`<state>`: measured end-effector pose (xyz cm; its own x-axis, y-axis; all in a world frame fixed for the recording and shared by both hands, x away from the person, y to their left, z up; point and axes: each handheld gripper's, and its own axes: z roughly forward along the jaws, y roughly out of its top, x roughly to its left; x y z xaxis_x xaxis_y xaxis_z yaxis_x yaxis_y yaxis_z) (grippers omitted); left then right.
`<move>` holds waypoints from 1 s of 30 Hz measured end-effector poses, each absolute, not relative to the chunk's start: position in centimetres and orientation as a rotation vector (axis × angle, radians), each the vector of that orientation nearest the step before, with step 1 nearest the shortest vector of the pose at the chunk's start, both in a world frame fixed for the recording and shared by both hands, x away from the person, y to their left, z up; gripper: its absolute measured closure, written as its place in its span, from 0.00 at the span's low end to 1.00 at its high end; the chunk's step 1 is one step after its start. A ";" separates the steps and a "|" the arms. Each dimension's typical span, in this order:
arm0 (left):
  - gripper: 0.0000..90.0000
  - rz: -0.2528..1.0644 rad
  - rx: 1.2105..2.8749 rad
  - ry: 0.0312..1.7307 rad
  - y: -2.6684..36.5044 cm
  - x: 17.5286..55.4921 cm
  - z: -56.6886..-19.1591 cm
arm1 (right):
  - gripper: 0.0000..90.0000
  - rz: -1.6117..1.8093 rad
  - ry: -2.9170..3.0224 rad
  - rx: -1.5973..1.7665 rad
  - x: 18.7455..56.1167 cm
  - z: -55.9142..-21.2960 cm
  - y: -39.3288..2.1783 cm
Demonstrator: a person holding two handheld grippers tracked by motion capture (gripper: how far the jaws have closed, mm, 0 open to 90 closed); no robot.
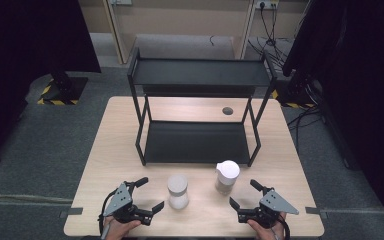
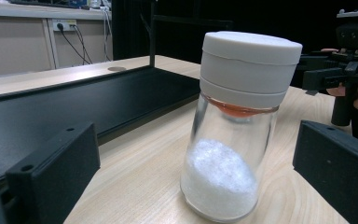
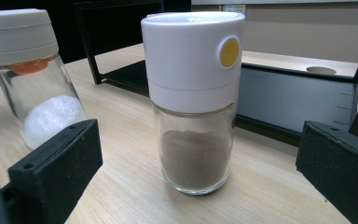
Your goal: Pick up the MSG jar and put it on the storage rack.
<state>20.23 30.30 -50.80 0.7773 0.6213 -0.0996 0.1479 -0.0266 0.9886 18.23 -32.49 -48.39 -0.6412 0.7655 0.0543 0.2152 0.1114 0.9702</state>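
Both tongs low, spread wide

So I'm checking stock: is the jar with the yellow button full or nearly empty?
Partly filled: the jar holds brown powder in the lower part of its glass, clear above.

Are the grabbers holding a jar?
No. Both the left gripper and right gripper are open, each facing a jar: salt jar, pepper jar.
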 end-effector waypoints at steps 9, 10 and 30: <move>0.00 0.420 1.577 0.633 30.3 20.2 -50.8 | 0.01 1.554 1.925 0.952 18.2 -48.4 -32.5; 0.00 0.420 1.577 0.631 30.3 20.2 -50.8 | 0.01 1.554 1.924 0.953 18.2 -48.4 -32.5; 0.00 0.384 1.588 0.575 29.8 20.3 -50.8 | 0.01 1.556 1.924 0.957 18.2 -48.5 -32.5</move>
